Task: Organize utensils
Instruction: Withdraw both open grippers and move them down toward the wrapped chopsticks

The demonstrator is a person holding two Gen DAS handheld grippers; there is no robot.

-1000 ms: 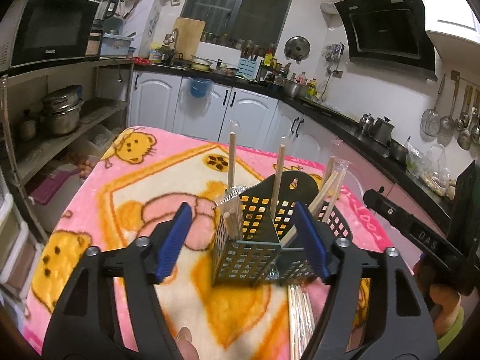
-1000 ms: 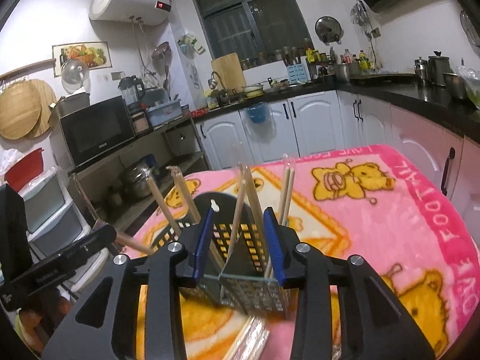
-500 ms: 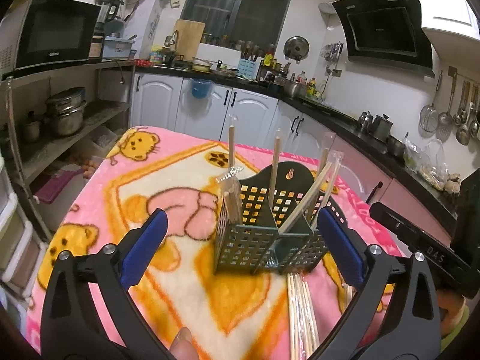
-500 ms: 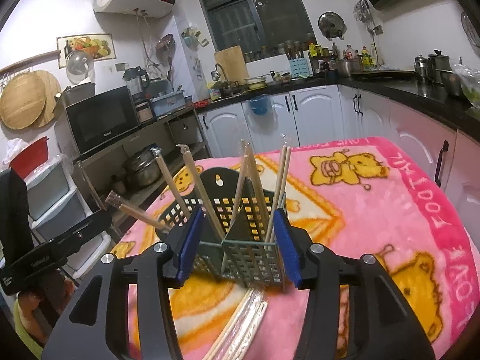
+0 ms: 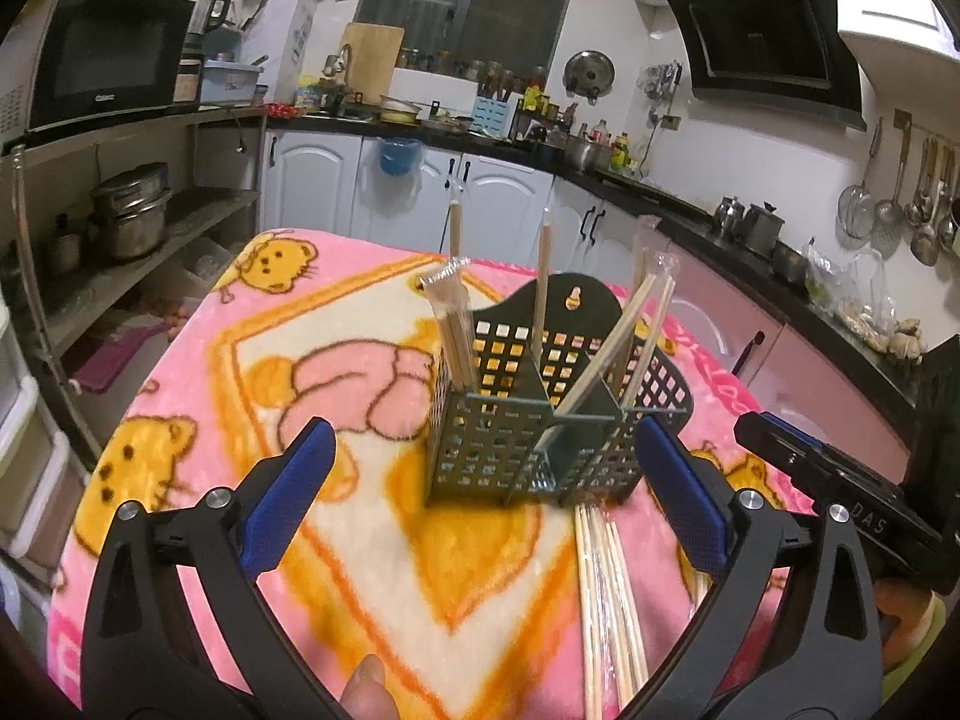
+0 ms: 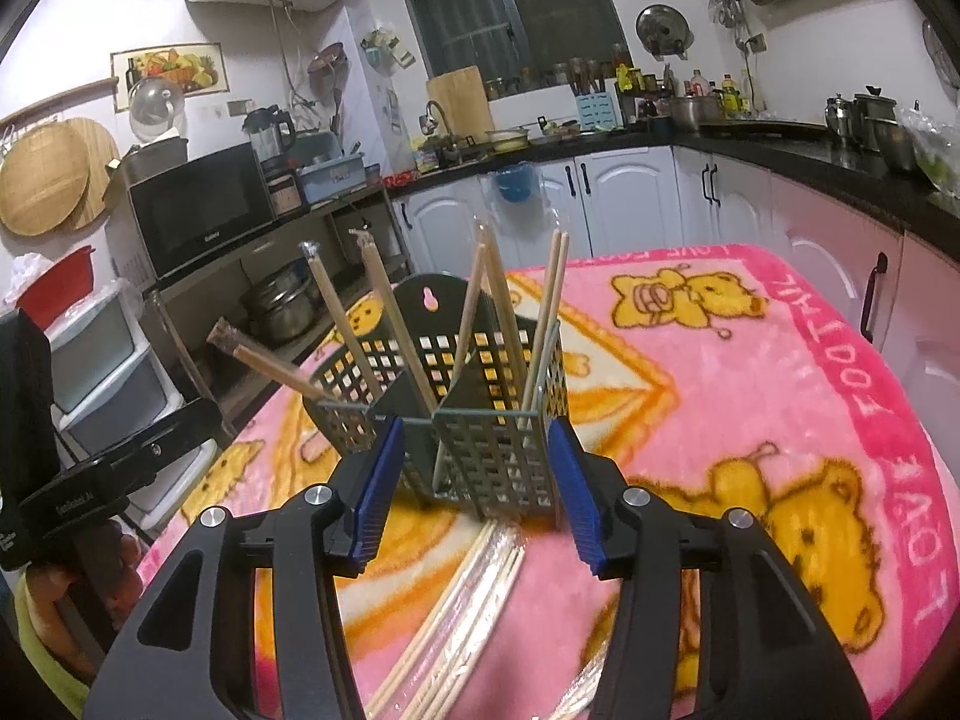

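Note:
A dark green perforated utensil basket [image 5: 543, 420] stands on the pink blanket [image 5: 252, 324], with several wrapped wooden chopsticks [image 5: 451, 324] standing in its compartments. It also shows in the right wrist view [image 6: 480, 420]. More wrapped chopsticks [image 5: 606, 600] lie flat in front of it, also seen in the right wrist view [image 6: 468, 612]. My left gripper [image 5: 486, 498] is wide open and empty, just short of the basket. My right gripper [image 6: 474, 486] is open and empty, its pads on either side of the basket's near corner.
The blanket-covered table [image 6: 840, 396] ends on all sides. Shelves with pots [image 5: 129, 216] and a microwave [image 5: 102, 54] stand at the left. White cabinets and a cluttered counter [image 5: 456, 120] run behind. The right gripper's body [image 5: 840, 504] sits at the right.
Both grippers opened wider and drew back from the basket; the left one opened much more. The basket and chopsticks stayed put.

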